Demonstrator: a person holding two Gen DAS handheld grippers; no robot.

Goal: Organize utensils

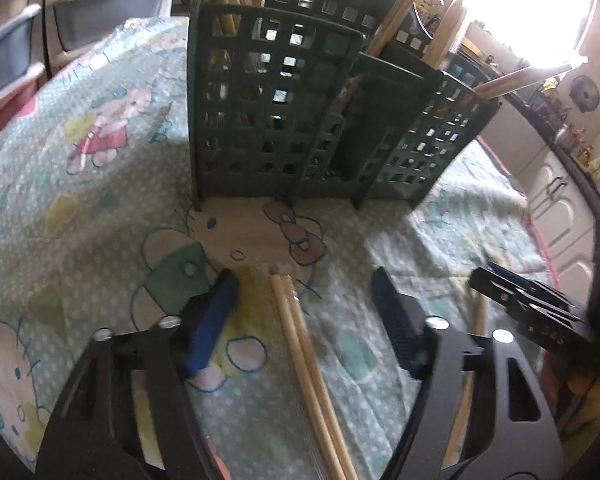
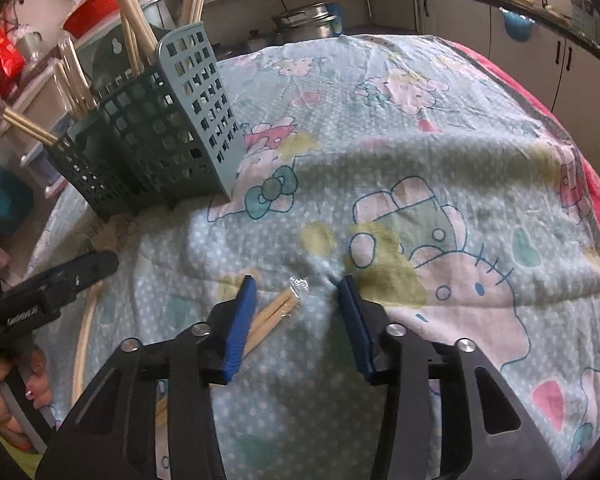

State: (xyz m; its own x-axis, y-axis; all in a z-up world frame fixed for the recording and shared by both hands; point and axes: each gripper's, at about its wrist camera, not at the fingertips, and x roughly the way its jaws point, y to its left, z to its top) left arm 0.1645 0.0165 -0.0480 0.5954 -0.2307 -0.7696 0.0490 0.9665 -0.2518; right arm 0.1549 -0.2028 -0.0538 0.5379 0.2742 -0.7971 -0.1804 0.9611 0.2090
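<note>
The left gripper [image 1: 304,312] stands half-wide, gripping nothing; between its blue pads lies a pair of pale wooden chopsticks [image 1: 300,340] on the cartoon-printed tablecloth [image 1: 100,160], long axis running from six o'clock up to twelve, tips toward the dark green perforated plastic utensil caddy [image 1: 276,112] at twelve o'clock; the right gripper [image 2: 296,308] is narrower, also empty, straddling a second, plastic-wrapped chopstick pair [image 2: 274,312] that slants toward one o'clock and lies closer to its left pad; each hand looks nearest its own pair.
</note>
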